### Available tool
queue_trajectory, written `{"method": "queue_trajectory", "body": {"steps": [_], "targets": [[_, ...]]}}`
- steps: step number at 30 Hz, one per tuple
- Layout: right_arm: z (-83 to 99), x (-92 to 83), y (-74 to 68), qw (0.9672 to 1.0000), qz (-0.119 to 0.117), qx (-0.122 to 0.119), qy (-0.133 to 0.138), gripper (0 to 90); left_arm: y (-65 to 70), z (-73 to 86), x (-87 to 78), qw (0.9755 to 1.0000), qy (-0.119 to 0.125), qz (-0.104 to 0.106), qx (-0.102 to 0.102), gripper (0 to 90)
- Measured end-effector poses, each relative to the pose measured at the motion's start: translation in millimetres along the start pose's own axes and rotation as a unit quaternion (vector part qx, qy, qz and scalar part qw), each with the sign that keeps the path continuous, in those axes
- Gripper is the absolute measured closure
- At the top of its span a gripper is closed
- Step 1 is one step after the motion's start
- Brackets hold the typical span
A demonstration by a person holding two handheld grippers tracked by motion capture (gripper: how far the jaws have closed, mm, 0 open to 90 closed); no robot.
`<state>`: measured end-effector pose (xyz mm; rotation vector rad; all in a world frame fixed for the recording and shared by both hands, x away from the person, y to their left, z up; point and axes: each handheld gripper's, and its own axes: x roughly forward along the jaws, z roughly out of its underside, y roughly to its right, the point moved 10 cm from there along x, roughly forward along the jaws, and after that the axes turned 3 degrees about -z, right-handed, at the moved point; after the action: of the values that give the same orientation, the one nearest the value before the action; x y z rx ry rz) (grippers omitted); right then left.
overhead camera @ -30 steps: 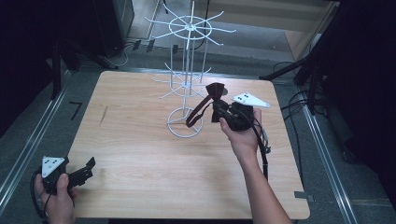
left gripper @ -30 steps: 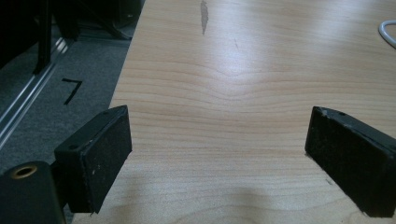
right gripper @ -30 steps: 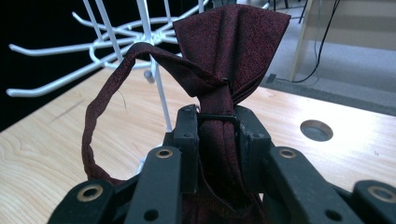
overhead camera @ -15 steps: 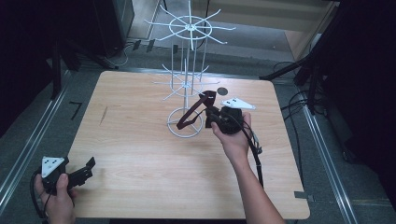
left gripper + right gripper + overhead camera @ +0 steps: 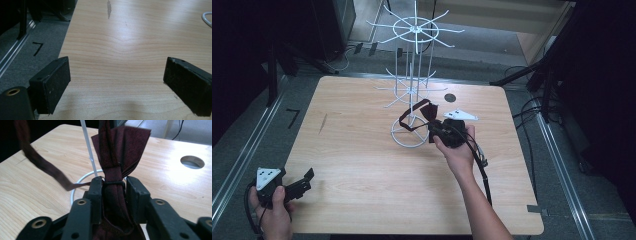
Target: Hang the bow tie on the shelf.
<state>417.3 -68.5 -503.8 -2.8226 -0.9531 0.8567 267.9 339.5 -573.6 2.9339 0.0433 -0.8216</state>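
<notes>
High view: wooden table (image 5: 362,165) with a white wire display rack (image 5: 412,85) standing near the far middle, its ring base (image 5: 404,137) flat on the tabletop. Rack has 2 tiers of radiating prongs on a thin vertical pole.

Right gripper (image 5: 438,131) sits just beside the ring base, held by the right hand (image 5: 457,150), forearm coming in from the bottom edge. Grey three-cornered plate on top, cable trailing back along the arm. Jaws are clamped on a dark maroon bow tie (image 5: 428,112). Its strap (image 5: 408,120) loops out to the left, over the ring base and close to the pole; cannot tell if it touches either.

Right gripper view confirms the grip: both jaws pressed against the bow tie (image 5: 117,157) at its centre knot, a black buckle or clip right at the jaw tips, 1 wing fanning upward above them. Strap (image 5: 42,162) trails off to the upper left, blurred. Pole (image 5: 88,147) and part of the white ring sit right behind the tie. Round hole (image 5: 192,161) in the tabletop, off to the right.

Left gripper (image 5: 299,184) is at the near left corner of the table, held in the left hand (image 5: 272,205), well apart from the rack. Left gripper view: jaws spread wide, bare wood between them, nothing gripped. Black mark shaped like a 7 (image 5: 37,48) on the grey floor beside the table edge.
</notes>
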Motion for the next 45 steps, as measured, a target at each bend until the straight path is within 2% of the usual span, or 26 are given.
{"method": "queue_trajectory", "body": {"steps": [5, 11, 15, 20, 38, 45], "targets": [[5.0, 2.2, 5.3, 0.9999, 0.009, 0.004, -0.004, 59.3, -0.1, 0.0, 0.1, 1.0, 0.0, -0.001, -0.001, 8.0], [7.3, 0.2, 10.7, 0.9999, 0.0, 0.016, -0.003, 50.5, 0.1, 0.1, 0.0, 1.0, 0.0, 0.0, 0.001, 8.0], [12.4, -2.4, 14.0, 0.9998, 0.003, 0.02, -0.005, 39.3, 0.1, -0.1, -0.1, 1.0, 0.001, 0.0, 0.0, 8.0], [22.0, -8.6, 22.6, 0.9997, 0.006, 0.023, -0.011, 30.9, -0.1, 0.0, 0.0, 1.0, 0.0, -0.001, 0.0, 8.0], [45.7, -61.8, 66.3, 0.9983, 0.032, 0.046, 0.015, 22.5, 0.2, 0.0, -0.1, 1.0, 0.001, -0.002, 0.002, 8.0], [58.3, -79.4, 76.4, 0.9982, 0.044, 0.04, 0.012, 19.5, 0.5, -0.2, -0.1, 1.0, 0.002, -0.002, 0.002, 8.0]]}}
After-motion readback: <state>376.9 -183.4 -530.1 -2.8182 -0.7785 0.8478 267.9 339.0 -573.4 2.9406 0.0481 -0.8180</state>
